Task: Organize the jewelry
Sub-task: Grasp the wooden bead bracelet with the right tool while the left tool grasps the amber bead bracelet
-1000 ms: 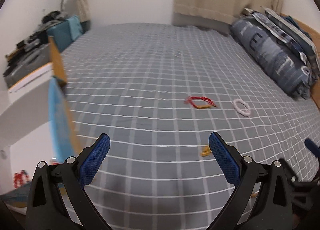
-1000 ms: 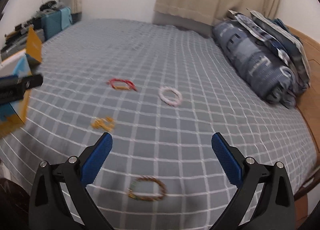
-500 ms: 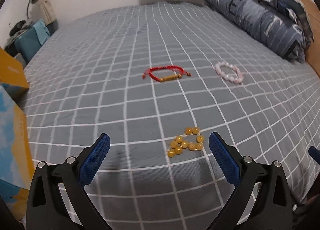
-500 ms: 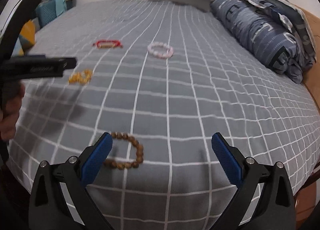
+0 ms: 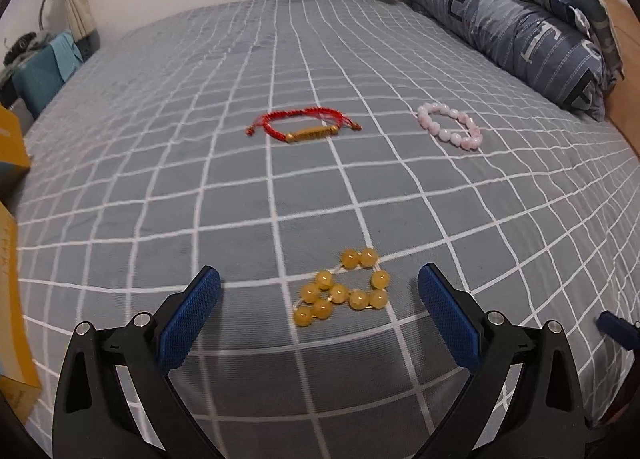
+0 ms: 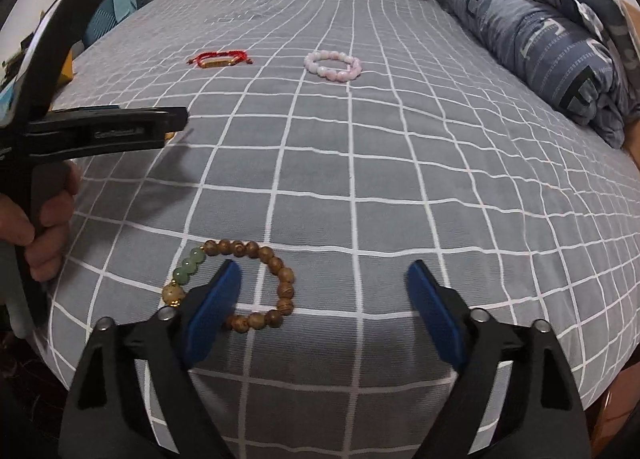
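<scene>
Several bracelets lie on the grey checked bedcover. A yellow bead bracelet is bunched just ahead of my left gripper, which stands open with the beads lying between its blue fingers, untouched. A wooden bead bracelet with green beads lies under my right gripper. The jaws are closing: the left finger is over the ring's middle, the ring's right side lies between the jaws, and no pad presses on it. Farther back lie a red cord bracelet and a pink bead bracelet.
A folded blue quilt and pillows line the bed's right side. An orange and blue cardboard box stands off the bed's left edge. A person's hand grips the left gripper's handle at the left. The bed's front edge is close below both grippers.
Both grippers have sunk toward the bedcover. The yellow beads now lie between the left fingers. The right jaws have narrowed, with the left finger now over the wooden bracelet.
</scene>
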Demonstrator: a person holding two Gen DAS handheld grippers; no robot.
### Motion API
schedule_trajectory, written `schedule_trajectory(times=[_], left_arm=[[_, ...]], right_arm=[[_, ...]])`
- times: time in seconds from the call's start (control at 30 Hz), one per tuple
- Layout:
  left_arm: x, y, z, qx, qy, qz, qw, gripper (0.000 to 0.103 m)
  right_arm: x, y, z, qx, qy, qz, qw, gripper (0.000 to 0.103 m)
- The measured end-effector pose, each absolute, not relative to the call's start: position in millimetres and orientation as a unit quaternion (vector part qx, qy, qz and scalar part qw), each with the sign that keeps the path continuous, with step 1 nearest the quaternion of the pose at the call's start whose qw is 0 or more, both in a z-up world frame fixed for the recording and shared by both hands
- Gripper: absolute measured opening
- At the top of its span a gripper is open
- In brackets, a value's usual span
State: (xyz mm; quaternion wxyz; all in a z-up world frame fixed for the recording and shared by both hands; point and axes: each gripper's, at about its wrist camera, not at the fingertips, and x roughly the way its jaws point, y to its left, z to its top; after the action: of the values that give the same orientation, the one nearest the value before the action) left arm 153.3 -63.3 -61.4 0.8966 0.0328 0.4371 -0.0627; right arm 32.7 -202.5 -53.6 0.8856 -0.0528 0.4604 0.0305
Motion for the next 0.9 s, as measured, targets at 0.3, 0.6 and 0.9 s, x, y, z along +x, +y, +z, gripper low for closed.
schedule_trajectory(times=[0.3,0.6,0.9], left_arm=[[158,-60,-71,0.009,0.453,-0.059,0.889,0.080],[155,-51,-67,0.000,0.463,-0.056,0.885,0.044],[152,-55,-61,0.021,0.459,-0.065,0.886,0.019]], right_arm=[[35,-187,-57,-0.065,0.469,0.056,0.879,0.043],[42,-183,-56,-0.063,0.479,0.055,0.874,0.010],[42,-190,-50,-0.048,0.466,0.059,0.881,0.008]])
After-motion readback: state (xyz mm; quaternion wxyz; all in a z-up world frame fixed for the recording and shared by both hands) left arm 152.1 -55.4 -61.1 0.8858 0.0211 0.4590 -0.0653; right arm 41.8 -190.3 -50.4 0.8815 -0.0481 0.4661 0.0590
